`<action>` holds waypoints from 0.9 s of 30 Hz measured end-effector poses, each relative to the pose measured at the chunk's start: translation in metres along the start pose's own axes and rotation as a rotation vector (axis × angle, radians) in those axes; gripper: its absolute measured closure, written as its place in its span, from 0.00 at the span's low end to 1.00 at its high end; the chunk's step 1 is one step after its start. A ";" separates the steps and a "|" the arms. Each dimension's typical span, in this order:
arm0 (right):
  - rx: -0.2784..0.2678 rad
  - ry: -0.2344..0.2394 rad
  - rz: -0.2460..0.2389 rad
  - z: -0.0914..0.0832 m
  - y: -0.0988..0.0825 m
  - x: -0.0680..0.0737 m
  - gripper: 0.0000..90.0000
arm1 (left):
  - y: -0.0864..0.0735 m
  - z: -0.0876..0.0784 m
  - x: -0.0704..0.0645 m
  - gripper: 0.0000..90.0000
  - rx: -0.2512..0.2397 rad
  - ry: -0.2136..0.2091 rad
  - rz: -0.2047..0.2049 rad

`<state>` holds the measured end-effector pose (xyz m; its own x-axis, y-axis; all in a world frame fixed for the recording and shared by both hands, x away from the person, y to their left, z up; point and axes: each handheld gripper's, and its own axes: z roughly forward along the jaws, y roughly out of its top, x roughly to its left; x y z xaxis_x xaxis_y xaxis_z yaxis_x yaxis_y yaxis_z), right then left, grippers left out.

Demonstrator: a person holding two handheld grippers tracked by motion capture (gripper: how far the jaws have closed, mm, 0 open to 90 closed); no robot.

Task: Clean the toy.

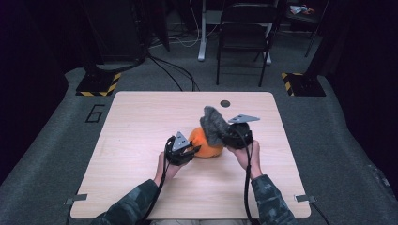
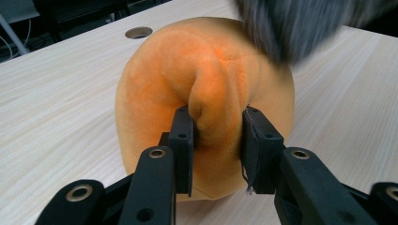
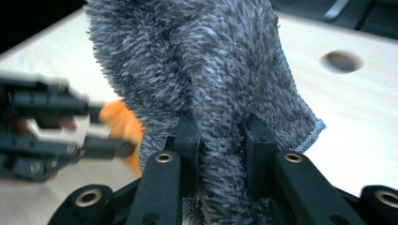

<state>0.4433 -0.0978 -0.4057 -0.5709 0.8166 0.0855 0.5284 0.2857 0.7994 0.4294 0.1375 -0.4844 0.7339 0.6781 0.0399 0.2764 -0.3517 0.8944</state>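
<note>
An orange plush cushion (image 1: 206, 143) rests on the wooden table (image 1: 141, 122) near its middle. My left gripper (image 1: 187, 151) is shut on a pinched fold of this orange plush (image 2: 206, 89); in the left gripper view its pads (image 2: 184, 136) squeeze the fold from both sides. A grey fuzzy cloth (image 1: 213, 124) stands up just right of the cushion, with my right gripper (image 1: 231, 136) shut on it. In the right gripper view the grey cloth (image 3: 202, 70) bunches between the fingers (image 3: 256, 140), with the orange plush (image 3: 123, 124) behind at left.
A round cable hole (image 1: 225, 103) lies in the table's far side. A folding chair (image 1: 244, 33) and cables stand on the floor beyond the table. Yellow-black striped stand bases (image 1: 96, 84) flank the far corners.
</note>
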 end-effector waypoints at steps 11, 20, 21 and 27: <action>0.103 -0.066 -0.059 0.034 -0.018 0.004 0.80 | 0.000 -0.006 0.002 0.49 -0.003 0.024 0.023; 0.112 -0.039 -0.012 0.033 -0.021 -0.008 0.80 | -0.009 0.010 -0.001 0.48 0.011 0.020 0.032; 0.110 -0.038 -0.018 0.034 -0.022 -0.009 0.80 | -0.011 0.011 -0.001 0.54 0.007 0.017 0.028; 0.103 -0.040 -0.010 0.035 -0.021 -0.010 0.80 | -0.011 0.013 0.000 0.79 -0.004 0.033 0.012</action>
<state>0.4601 -0.0945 -0.4443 -0.5525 0.8319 0.0524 0.5856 0.3426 0.7346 0.4342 0.1331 -0.4996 0.7161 0.6949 0.0655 0.2650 -0.3575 0.8955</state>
